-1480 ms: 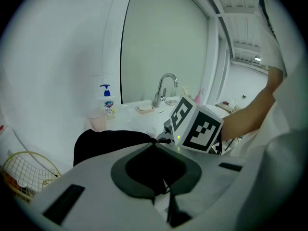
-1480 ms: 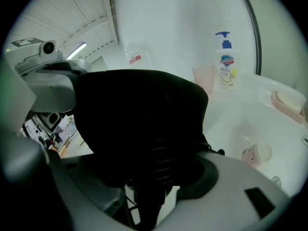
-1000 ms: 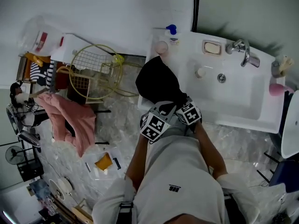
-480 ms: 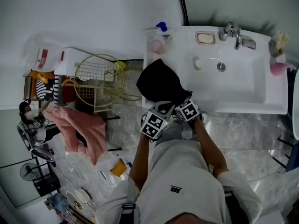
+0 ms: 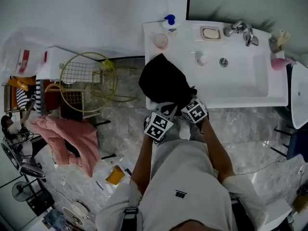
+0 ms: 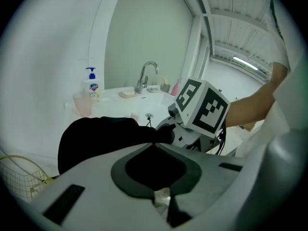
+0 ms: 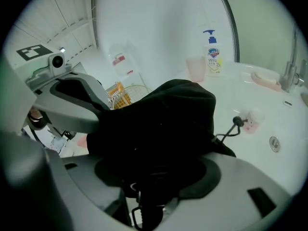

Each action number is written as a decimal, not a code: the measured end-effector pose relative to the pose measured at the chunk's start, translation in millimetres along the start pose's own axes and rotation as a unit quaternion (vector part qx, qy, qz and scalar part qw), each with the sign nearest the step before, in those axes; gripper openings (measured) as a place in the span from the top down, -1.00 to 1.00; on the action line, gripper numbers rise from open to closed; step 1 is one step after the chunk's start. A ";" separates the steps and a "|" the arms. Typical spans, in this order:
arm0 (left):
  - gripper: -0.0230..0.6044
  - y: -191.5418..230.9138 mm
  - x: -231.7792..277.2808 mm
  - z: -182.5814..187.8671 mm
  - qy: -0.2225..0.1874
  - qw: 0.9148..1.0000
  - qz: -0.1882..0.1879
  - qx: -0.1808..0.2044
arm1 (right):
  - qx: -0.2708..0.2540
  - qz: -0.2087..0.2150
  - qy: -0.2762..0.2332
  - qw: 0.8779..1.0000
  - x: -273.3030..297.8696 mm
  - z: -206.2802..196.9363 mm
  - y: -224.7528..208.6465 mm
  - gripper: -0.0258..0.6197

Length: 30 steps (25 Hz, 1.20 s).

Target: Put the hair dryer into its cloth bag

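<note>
A black cloth bag (image 5: 162, 83), bulging, hangs over the front left corner of the white sink (image 5: 240, 83). Both grippers are at its near end. My left gripper (image 5: 166, 109) is shut on a fold of the bag's cloth (image 6: 96, 138). My right gripper (image 5: 185, 101) stands wide, and its jaws have just been opening with the bag's dark bulk (image 7: 163, 119) between them. No pad shows pressing on it. A thin black cord (image 7: 230, 128) with a knob end trails from the bag onto the sink. The hair dryer itself is hidden.
On the sink's rim stand a soap pump bottle (image 5: 168, 24), a pink cup (image 5: 160, 40), a soap dish (image 5: 210, 33) and the faucet (image 5: 239, 29). Left of the sink are a yellow wire basket (image 5: 89, 78) and a pink cloth (image 5: 67, 138) on the marble floor.
The head view has swung, so the sink sits higher and further left in the picture. Both grippers stay together at the bag's near end, which hangs a little lower off the sink's corner.
</note>
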<state>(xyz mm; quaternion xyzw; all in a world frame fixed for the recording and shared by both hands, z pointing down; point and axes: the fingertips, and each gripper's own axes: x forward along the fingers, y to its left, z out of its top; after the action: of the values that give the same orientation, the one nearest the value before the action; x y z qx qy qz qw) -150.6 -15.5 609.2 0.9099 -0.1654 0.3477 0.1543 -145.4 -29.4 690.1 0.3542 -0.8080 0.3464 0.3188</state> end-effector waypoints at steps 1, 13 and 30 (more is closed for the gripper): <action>0.82 1.0 -0.1 -0.6 -0.003 1.000 -0.005 0.000 | -0.004 -0.002 -0.007 1.000 -1.3 2.0 0.0 0.06; 0.82 1.5 1.5 -1.3 -0.011 1.000 -0.024 0.015 | -0.032 -0.011 -0.031 0.999 -17.0 0.4 5.1 0.00; 0.82 -3.8 8.4 6.6 0.001 1.000 -0.017 0.019 | -0.042 -0.029 -0.032 0.998 -63.5 -49.9 1.6 -0.01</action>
<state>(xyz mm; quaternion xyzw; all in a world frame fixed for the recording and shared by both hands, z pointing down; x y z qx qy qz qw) -139.4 -16.3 609.7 0.9149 -0.1431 0.3490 0.1436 -98.5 32.9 669.1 0.3746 -0.8211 0.2911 0.3173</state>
